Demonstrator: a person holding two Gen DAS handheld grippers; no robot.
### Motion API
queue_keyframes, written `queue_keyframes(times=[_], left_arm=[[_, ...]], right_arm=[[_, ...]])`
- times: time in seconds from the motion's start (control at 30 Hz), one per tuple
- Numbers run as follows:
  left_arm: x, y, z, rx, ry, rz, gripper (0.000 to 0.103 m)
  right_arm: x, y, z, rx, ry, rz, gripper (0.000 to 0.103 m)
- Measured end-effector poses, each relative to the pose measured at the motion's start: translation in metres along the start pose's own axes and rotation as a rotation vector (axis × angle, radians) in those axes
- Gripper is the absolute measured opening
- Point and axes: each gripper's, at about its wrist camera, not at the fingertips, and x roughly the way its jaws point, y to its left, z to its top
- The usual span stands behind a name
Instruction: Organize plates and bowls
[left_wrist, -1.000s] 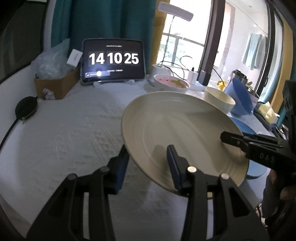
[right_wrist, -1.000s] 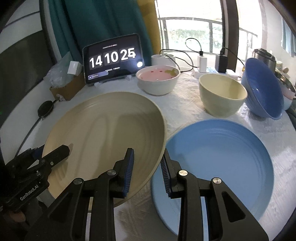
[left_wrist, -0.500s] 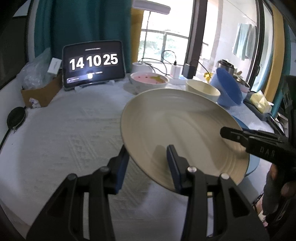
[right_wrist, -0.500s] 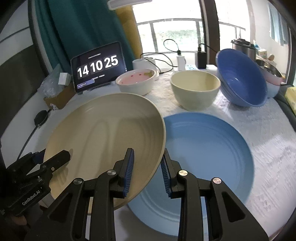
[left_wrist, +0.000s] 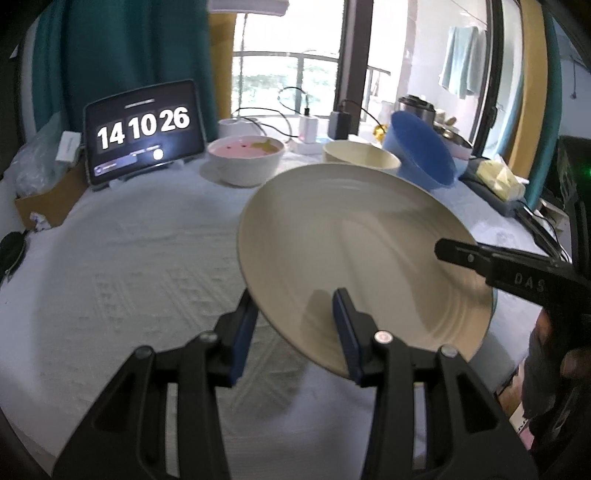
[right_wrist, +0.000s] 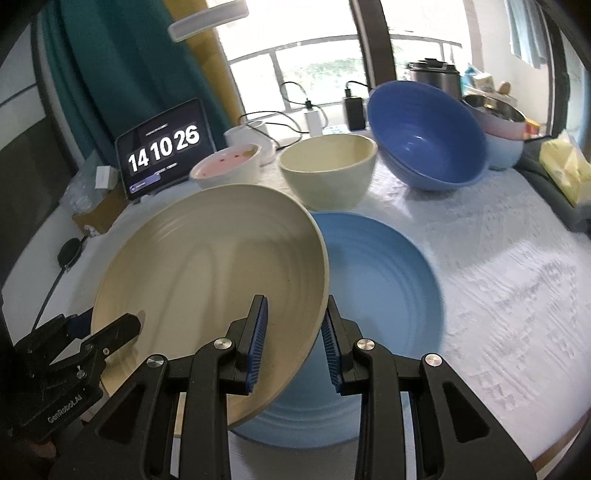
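A large cream plate (left_wrist: 362, 243) (right_wrist: 214, 280) is held tilted above the white table by both grippers. My left gripper (left_wrist: 295, 328) is shut on its left rim; it also shows in the right wrist view (right_wrist: 107, 332). My right gripper (right_wrist: 293, 332) is shut on the plate's right rim and shows in the left wrist view (left_wrist: 480, 258). The plate partly overlaps a blue plate (right_wrist: 373, 295) lying flat on the table. Behind stand a cream bowl (right_wrist: 328, 170), a pink-lined white bowl (right_wrist: 227, 168) and a tilted blue bowl (right_wrist: 424, 136).
A tablet clock (right_wrist: 166, 147) stands at the back left beside a cardboard box (left_wrist: 48, 199). Chargers and cables (right_wrist: 314, 114) lie at the back by the window. Stacked bowls (right_wrist: 506, 133) and a yellow tissue pack (right_wrist: 565, 166) sit at the right.
Both grippers have carried the cream plate rightward and lifted it, so it now overlaps more of the blue plate. The bowls have not moved.
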Motion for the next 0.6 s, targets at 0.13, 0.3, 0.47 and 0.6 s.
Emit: queue_keyframes(times=[0.13, 0.3, 0.47, 0.6], left_arm=[[0.006, -0.013, 0.001, 0.022, 0.009, -0.015, 0.043], [0.011, -0.027, 0.004, 0.051, 0.016, -0.025, 0.043], [0.019, -0.040, 0.005, 0.079, 0.030, -0.025, 0.043], [0.022, -0.049, 0.006, 0.098, 0.032, -0.011, 0.044]], right_arm=[[-0.004, -0.013, -0.002, 0.025, -0.006, -0.011, 0.032], [-0.007, -0.030, -0.004, 0.058, -0.014, -0.026, 0.032], [-0.010, -0.043, -0.006, 0.082, -0.021, -0.043, 0.032], [-0.015, -0.052, -0.008, 0.097, -0.035, -0.043, 0.032]])
